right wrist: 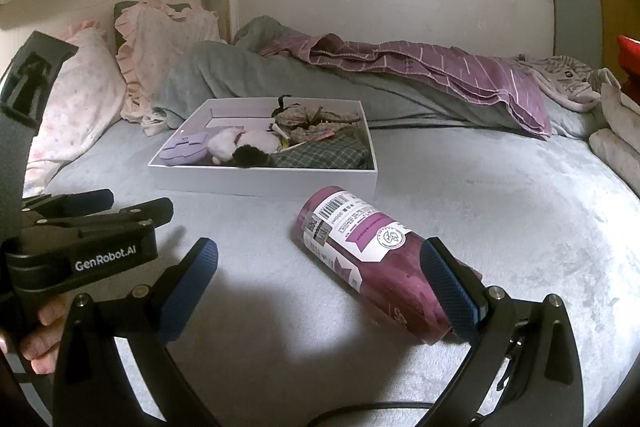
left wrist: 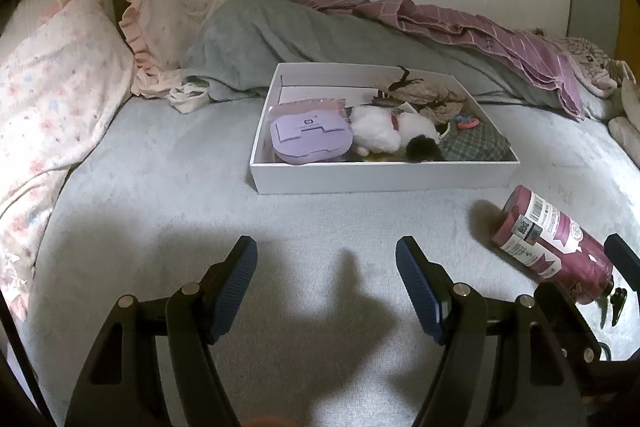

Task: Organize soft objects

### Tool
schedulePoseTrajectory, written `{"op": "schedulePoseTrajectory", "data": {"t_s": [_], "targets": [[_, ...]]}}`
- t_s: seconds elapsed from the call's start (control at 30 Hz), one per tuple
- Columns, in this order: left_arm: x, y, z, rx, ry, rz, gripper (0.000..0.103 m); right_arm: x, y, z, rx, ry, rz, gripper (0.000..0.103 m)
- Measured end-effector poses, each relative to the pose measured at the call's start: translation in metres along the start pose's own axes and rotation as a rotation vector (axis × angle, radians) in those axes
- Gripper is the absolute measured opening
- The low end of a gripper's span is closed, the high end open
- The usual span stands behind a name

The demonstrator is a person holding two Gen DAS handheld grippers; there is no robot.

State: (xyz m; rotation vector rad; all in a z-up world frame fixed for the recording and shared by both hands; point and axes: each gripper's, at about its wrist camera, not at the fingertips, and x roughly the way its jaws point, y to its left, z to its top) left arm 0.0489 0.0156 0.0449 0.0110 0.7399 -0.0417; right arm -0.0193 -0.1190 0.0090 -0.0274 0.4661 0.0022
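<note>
A white box (left wrist: pixel 384 177) (right wrist: pixel 260 181) sits on the bed and holds a purple pouch (left wrist: pixel 310 139), a white and black plush toy (left wrist: pixel 384 135) (right wrist: pixel 240 145), a plaid cloth (left wrist: pixel 476 145) (right wrist: pixel 324 153) and beige fabric (left wrist: pixel 428 95). A maroon bottle (left wrist: pixel 552 239) (right wrist: pixel 376 263) lies on its side in front of the box. My left gripper (left wrist: pixel 326 259) is open and empty above the blanket. My right gripper (right wrist: pixel 320 267) is open, its right pad (right wrist: pixel 450 287) against the bottle's lower end.
Pink floral pillows (left wrist: pixel 52 95) lie at the left. A grey blanket (left wrist: pixel 280 39) and a purple striped cloth (left wrist: pixel 500 35) are piled along the wall behind the box. The pale bedcover (left wrist: pixel 160 195) spreads around. The left gripper also shows in the right wrist view (right wrist: pixel 100 227).
</note>
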Motion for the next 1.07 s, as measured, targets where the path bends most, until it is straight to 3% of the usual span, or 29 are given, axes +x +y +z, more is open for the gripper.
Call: {"op": "schedulePoseTrajectory", "data": {"t_s": [0.9,1.07], "targets": [[0.001,-0.004,-0.001,0.020,0.006,0.014,0.072,0.005,-0.003,-0.001,-0.003,0.031,-0.001,0.101],[-0.005,-0.008,-0.003,0.058,-0.043,0.021,0.072,0.011,-0.008,-0.001,0.013,0.069,0.005,0.101]]}}
